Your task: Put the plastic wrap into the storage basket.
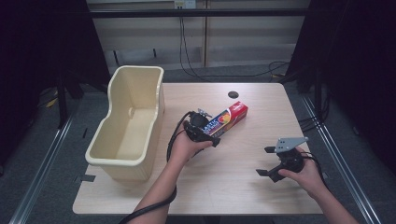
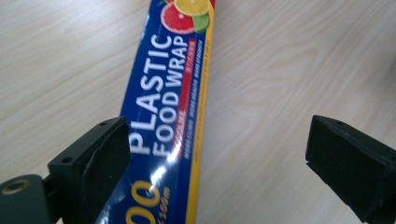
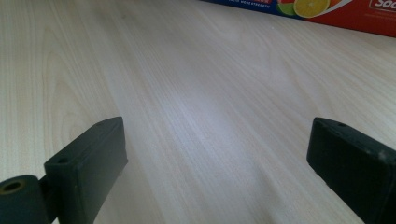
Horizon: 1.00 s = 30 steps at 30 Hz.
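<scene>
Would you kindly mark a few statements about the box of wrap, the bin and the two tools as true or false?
1. The left tool is open around the plastic wrap box. True.
2. The plastic wrap box lies inside the cream bin. False: it lies on the table, right of the bin.
3. The right tool grips the box. False: it is open over bare table, apart from the box.
4. The cream bin holds nothing visible. True.

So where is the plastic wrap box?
In the high view the plastic wrap box lies mid-table, right of the cream tub, with the open left gripper over its near end.
</scene>
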Each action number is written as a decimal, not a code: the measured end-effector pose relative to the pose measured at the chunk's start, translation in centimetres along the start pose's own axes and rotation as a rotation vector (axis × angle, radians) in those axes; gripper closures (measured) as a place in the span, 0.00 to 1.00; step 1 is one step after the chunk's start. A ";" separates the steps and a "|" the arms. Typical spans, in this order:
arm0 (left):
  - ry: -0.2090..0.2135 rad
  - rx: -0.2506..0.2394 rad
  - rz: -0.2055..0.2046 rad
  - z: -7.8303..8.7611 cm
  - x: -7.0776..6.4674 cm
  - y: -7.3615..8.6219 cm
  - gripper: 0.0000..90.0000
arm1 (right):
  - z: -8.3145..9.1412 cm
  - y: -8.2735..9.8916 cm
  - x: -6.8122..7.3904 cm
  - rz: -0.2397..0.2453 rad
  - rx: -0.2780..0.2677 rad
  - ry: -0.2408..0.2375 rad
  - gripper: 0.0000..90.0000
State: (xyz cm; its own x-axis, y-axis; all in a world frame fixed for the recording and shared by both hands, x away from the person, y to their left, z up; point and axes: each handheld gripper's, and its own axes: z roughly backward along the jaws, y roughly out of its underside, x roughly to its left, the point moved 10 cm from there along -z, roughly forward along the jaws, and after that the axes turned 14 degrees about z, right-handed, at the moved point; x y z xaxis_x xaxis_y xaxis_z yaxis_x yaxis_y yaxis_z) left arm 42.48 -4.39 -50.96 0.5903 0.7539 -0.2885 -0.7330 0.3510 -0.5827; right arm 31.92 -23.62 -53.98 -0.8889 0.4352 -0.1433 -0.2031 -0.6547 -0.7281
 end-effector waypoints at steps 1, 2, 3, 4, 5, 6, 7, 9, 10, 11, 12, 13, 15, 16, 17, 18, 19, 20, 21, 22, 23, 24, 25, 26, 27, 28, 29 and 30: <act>0.004 0.002 0.000 -0.2 0.1 -0.2 0.08 | 0.0 0.0 0.0 0.001 0.000 0.005 0.06; 0.003 0.002 0.007 -0.5 0.3 -0.6 0.08 | 0.1 -0.1 -0.1 -0.001 -0.003 0.008 0.06; 0.003 0.002 0.007 -0.5 0.3 -0.6 0.08 | 0.1 -0.1 -0.1 -0.001 -0.003 0.008 0.06; 0.005 0.002 0.010 -0.7 0.4 -0.8 0.08 | 0.1 -0.2 -0.1 -0.002 -0.008 0.009 0.06; 0.004 0.015 0.011 -0.9 0.5 -0.9 0.08 | 0.1 -0.2 -0.1 -0.002 -0.008 0.012 0.06; -0.002 0.003 0.018 -1.1 0.7 -1.2 0.08 | 0.1 -0.1 -0.1 -0.004 -0.005 0.011 0.06; 0.000 0.010 0.008 -1.3 0.8 -1.5 0.08 | 0.0 -0.2 -0.1 -0.005 -0.006 0.009 0.06; 0.002 0.005 0.021 -1.6 0.9 -1.8 0.08 | 0.0 -0.1 -0.2 -0.005 -0.005 0.012 0.06; 0.001 0.006 0.014 -1.8 1.0 -2.0 0.09 | 0.0 -0.2 -0.2 -0.005 -0.007 0.011 0.06; 0.009 0.017 0.014 -2.0 0.9 -2.1 0.09 | 0.1 -0.2 -0.2 -0.003 -0.008 0.010 0.06; 0.008 0.011 0.021 -2.3 0.8 -2.4 0.10 | 0.1 -0.2 -0.2 -0.006 -0.007 0.013 0.06; 0.004 0.020 0.020 -2.5 0.9 -2.4 0.10 | 0.1 -0.2 -0.2 -0.004 -0.009 0.010 0.06; -0.002 0.019 0.023 -2.8 1.1 -2.8 0.11 | 0.1 -0.1 -0.2 -0.003 -0.007 0.010 0.06; -0.001 0.015 0.023 -3.0 1.1 -3.0 0.13 | 0.1 -0.1 -0.2 -0.002 -0.008 0.005 0.06; 0.002 0.019 0.022 -3.1 1.1 -3.1 0.13 | 0.1 -0.1 -0.2 -0.002 -0.008 0.005 0.06; -0.008 0.018 0.020 -3.3 1.1 -3.3 0.13 | 0.1 -0.1 -0.2 -0.002 -0.007 0.006 0.06; -0.008 0.016 0.018 -3.5 1.1 -3.5 0.14 | 0.1 -0.1 -0.2 -0.002 -0.008 0.008 0.06; -0.011 0.017 0.017 -3.6 1.1 -3.6 0.15 | 0.1 -0.1 -0.3 -0.003 -0.008 0.009 0.06; -0.012 0.033 0.012 -3.7 1.2 -3.6 0.15 | 0.1 -0.1 -0.3 -0.003 -0.009 0.006 0.06; -0.010 0.036 0.010 -3.9 1.3 -3.7 0.16 | 0.1 -0.1 -0.3 -0.003 -0.010 0.006 0.06; -0.012 0.038 0.020 -4.1 1.4 -3.8 0.16 | 0.1 -0.1 -0.3 -0.004 -0.011 0.007 0.06; -0.013 0.037 0.026 -4.2 1.4 -3.9 0.16 | 0.1 -0.1 -0.3 -0.004 -0.011 0.005 0.06; -0.019 0.054 0.017 -4.3 1.5 -3.8 0.17 | 0.1 -0.1 -0.3 -0.006 -0.011 0.008 0.06; -0.019 0.054 0.017 -4.3 1.5 -3.8 0.17 | 0.2 -0.1 -0.3 -0.007 -0.012 0.009 0.06; -0.008 0.050 0.025 -4.6 1.5 -4.0 0.18 | 0.2 -0.1 -0.3 -0.008 -0.014 0.007 0.06; -0.011 0.062 0.018 -4.7 1.5 -4.0 0.18 | 0.2 -0.1 -0.3 -0.010 -0.015 0.007 0.06; -0.009 0.059 0.024 -4.9 1.5 -4.0 0.19 | 0.2 -0.1 -0.3 -0.009 -0.016 0.005 0.06; -0.011 0.064 0.028 -5.0 1.6 -4.0 0.19 | 0.2 -0.1 -0.4 -0.009 -0.017 0.006 0.06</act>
State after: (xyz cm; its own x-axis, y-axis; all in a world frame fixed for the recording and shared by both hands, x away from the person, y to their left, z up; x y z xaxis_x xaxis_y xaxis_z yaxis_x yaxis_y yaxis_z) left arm 48.03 -7.38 -52.93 0.5661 0.7698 -0.2950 -0.7693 0.3647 -0.5245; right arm 32.16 -23.85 -53.70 -0.8847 0.4445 -0.1407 -0.2039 -0.6401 -0.7408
